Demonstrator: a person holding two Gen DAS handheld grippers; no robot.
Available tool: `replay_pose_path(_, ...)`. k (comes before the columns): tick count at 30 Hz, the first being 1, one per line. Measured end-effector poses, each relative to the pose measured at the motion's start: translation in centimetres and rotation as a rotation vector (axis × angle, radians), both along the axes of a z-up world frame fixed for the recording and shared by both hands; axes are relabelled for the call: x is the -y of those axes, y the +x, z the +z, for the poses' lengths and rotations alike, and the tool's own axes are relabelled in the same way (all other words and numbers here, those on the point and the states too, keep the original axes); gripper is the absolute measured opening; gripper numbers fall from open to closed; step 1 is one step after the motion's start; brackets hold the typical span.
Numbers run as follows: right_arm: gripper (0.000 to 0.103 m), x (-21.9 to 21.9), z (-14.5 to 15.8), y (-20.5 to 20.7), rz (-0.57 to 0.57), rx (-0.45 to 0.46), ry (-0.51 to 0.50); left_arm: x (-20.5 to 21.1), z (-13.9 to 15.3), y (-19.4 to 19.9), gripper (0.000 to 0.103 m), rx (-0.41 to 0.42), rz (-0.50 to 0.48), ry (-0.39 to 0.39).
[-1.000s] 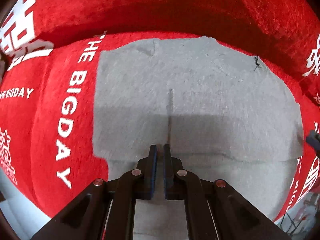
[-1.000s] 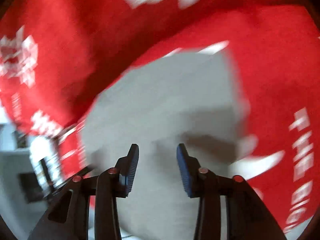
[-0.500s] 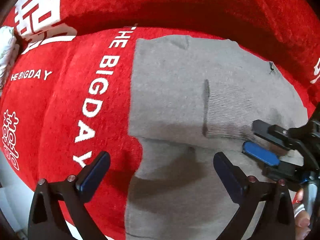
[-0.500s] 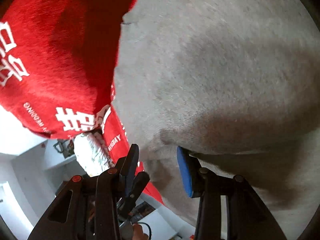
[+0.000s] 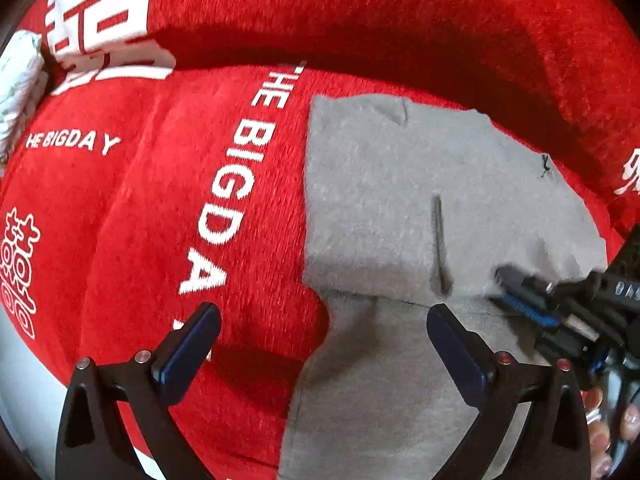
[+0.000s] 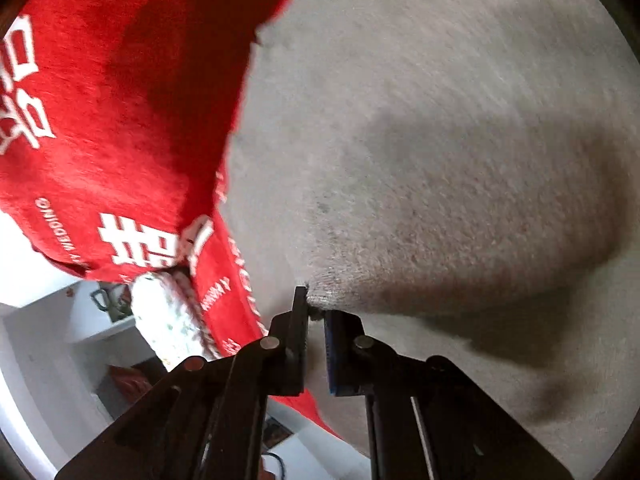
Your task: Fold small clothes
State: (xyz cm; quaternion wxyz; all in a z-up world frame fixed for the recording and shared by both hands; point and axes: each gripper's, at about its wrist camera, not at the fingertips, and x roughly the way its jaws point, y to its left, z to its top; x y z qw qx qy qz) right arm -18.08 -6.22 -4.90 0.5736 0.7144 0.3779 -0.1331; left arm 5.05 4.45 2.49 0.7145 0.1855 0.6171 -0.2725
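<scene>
A soft grey knitted garment (image 5: pixel 420 208) is lying partly folded on a plush red blanket printed with white lettering (image 5: pixel 168 216), its upper layer doubled over the part nearer the camera. The left hand-held gripper (image 5: pixel 324 344) is hovering above the garment's near left edge with its dark blue pads standing wide apart and nothing between them. The right hand-held gripper (image 6: pixel 316 320) is reaching in from the garment's right side, its jaws drawn narrow and pinching a ribbed edge of the grey knit (image 6: pixel 440 160), which is rising in a small ridge just beyond the pads. Fingertips of a person's hand (image 5: pixel 600 440) are showing behind that gripper. A white patterned bundle of cloth (image 6: pixel 168 320) is sitting at the blanket's edge.
</scene>
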Motion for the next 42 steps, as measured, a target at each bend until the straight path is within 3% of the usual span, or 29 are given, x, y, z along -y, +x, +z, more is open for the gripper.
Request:
replay_pose_path(3, 0.008, -0.4, -1.0, -0.3, -0.003, -0.008, 0.027, 0.6, -0.3, -0.6, 0.103, 0.010, -0.016, 0.021)
replay_pose_path(6, 0.012, -0.1, 0.3, 0.2, 0.105, -0.040, 0.009, 1.2, -0.4, -0.9, 0.103, 0.006, -0.021, 0.020)
replay_pose_path(10, 0.012, 1.8, 4.5, -1.5, 0.209, -0.057, -0.196, 2.7, 0.0, -1.3, 0.103, 0.010, -0.045, 0.004)
replay_pose_path(14, 0.012, 6.2, 7.2, -6.4, 0.201, -0.227, -0.448, 4.9, 0.0, -1.8, 0.103, 0.029, -0.085, -0.002)
replay_pose_path(17, 0.012, 9.1, 6.8, -10.2, 0.173, -0.373, -0.524, 6.6, -1.6, -2.3, 0.103, 0.045, -0.105, 0.040)
replay_pose_path(19, 0.012, 10.6, 5.6, -12.8, 0.160, -0.458, -0.523, 7.2, -2.9, -2.6, 0.103, 0.047, -0.104, 0.082)
replay_pose_path(20, 0.006, 11.1, 5.0, -13.8, 0.155, -0.487, -0.506, 7.3, -3.4, -2.7, 0.103, 0.055, -0.104, 0.098)
replay_pose_path(23, 0.004, 12.2, 3.9, -17.3, 0.043, -0.400, -0.408, 7.2, -3.5, -2.8, 0.103, 0.064, -0.104, 0.089)
replay_pose_path(25, 0.004, 12.5, 3.9, -18.4, 0.005, -0.393, -0.380, 7.2, -3.5, -2.8, 0.103, 0.059, -0.120, 0.098)
replay_pose_path(28, 0.011, 12.3, 4.6, -18.6, 0.000, -0.382, -0.361, 7.4, -3.6, -2.6, 0.103, 0.034, -0.122, 0.113)
replay_pose_path(30, 0.020, 12.3, 5.2, -18.7, 0.016, -0.367, -0.367, 7.6, -3.7, -2.3, 0.103, 0.017, -0.115, 0.126)
replay_pose_path(32, 0.041, 12.2, 5.8, -18.8, 0.038, -0.354, -0.379, 7.8, -3.8, -2.0, 0.103, 0.011, -0.109, 0.141)
replay_pose_path(33, 0.044, 12.2, 6.1, -18.8, 0.044, -0.353, -0.383, 7.9, -3.7, -2.0, 0.103, 0.015, -0.107, 0.146)
replay_pose_path(42, 0.049, 10.7, 6.2, -18.4, 0.081, -0.337, -0.344, 7.7, -2.8, -3.2, 0.103, 0.017, -0.091, 0.157)
